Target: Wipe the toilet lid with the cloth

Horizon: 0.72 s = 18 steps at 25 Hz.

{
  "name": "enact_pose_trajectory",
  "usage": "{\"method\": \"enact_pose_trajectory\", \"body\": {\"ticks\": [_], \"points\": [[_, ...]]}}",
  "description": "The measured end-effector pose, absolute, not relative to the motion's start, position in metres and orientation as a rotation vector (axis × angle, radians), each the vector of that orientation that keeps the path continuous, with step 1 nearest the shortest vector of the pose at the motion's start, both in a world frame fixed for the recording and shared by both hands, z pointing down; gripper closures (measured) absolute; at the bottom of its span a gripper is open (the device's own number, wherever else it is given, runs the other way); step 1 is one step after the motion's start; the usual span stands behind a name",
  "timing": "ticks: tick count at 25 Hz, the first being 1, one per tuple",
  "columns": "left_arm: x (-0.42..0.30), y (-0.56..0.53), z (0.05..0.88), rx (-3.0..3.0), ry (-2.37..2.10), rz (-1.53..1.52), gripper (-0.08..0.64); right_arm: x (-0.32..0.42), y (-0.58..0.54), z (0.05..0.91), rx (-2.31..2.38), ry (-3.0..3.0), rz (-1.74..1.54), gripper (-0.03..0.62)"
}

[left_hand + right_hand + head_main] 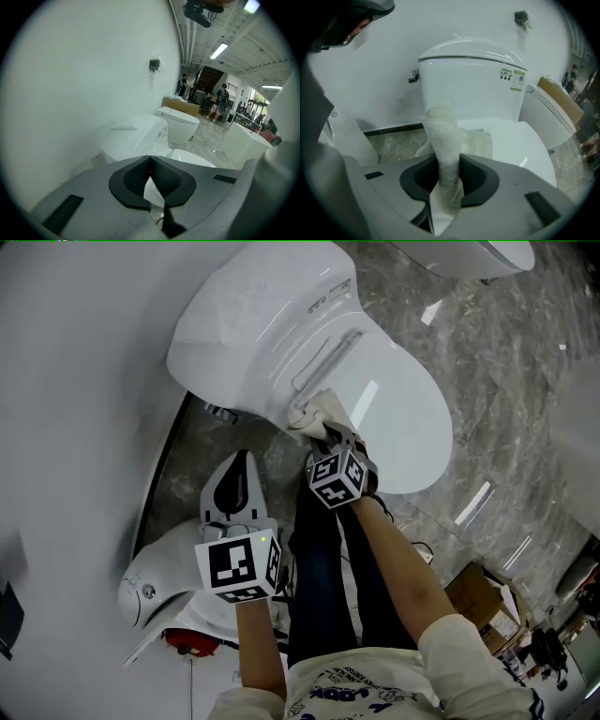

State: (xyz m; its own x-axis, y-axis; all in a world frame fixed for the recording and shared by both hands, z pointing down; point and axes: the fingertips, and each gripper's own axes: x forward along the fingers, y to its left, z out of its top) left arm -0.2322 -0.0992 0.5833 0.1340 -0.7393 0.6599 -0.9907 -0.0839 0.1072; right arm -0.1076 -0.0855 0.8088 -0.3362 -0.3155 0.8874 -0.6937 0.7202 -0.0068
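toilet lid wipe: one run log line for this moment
right gripper: shut on cloth | cloth: on toilet lid near hinge | left gripper: shut, empty, clear of toilet

One cloth, two toilets

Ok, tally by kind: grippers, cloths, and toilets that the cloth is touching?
Grippers: 2, the left gripper and the right gripper
Cloth: 1
Toilet touched by the cloth: 1
Total: 4
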Motion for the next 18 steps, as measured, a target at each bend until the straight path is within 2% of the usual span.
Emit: {"method": "enact_pose_trajectory", "body": {"ticks": [18], "points": [[-0.166, -0.103, 0.579, 2.002, -1.545, 0.650, 0.557, -0.034, -0.013, 0.816, 0.789, -1.899, 0.584, 0.492]]}}
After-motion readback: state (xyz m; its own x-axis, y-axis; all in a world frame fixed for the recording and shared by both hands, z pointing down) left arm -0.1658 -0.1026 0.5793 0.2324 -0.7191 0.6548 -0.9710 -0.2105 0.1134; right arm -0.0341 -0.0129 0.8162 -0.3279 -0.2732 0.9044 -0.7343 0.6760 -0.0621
